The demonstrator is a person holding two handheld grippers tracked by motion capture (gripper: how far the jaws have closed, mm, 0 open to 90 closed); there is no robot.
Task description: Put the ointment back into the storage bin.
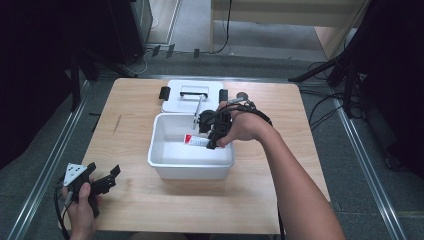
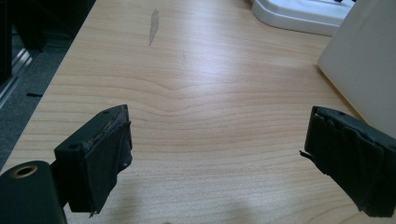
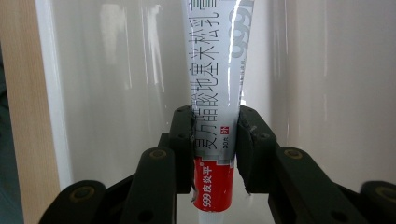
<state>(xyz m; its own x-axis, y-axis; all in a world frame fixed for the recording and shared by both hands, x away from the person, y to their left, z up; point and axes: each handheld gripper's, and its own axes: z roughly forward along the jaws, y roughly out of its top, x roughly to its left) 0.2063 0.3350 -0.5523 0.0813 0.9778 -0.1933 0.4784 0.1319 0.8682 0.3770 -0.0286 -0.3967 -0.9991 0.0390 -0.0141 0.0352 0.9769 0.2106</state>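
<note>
Gripping the tube [image 3: 215,116] near its red-banded end, the right gripper [image 1: 216,131] hangs over the open white box [image 1: 165,165] in the middle of the table [image 1: 130,210]. Its jaws are nearly closed, the pads pressing both flat sides of the tube, which points away from the camera towards the box floor in the right gripper view. From the high view the tube lies low inside the box, near the back wall; whether its far end touches the floor I cannot tell.

Several risks follow, as I judge it. A soft tube squeezed this hard can buckle or ooze at the cap. The grip sits close to one end, so the long free part may swing or sag and catch the box wall if the hand moves sideways. Letting go while the tube is tilted could leave it propped against the wall rather than flat.

The lid [image 1: 192,95] lies behind the box, touching or just beside it, so a careless pull back could knock it.

The left gripper [image 1: 102,182] rests near the table's front left corner, jaws wide apart and empty, well away from the box.
</note>
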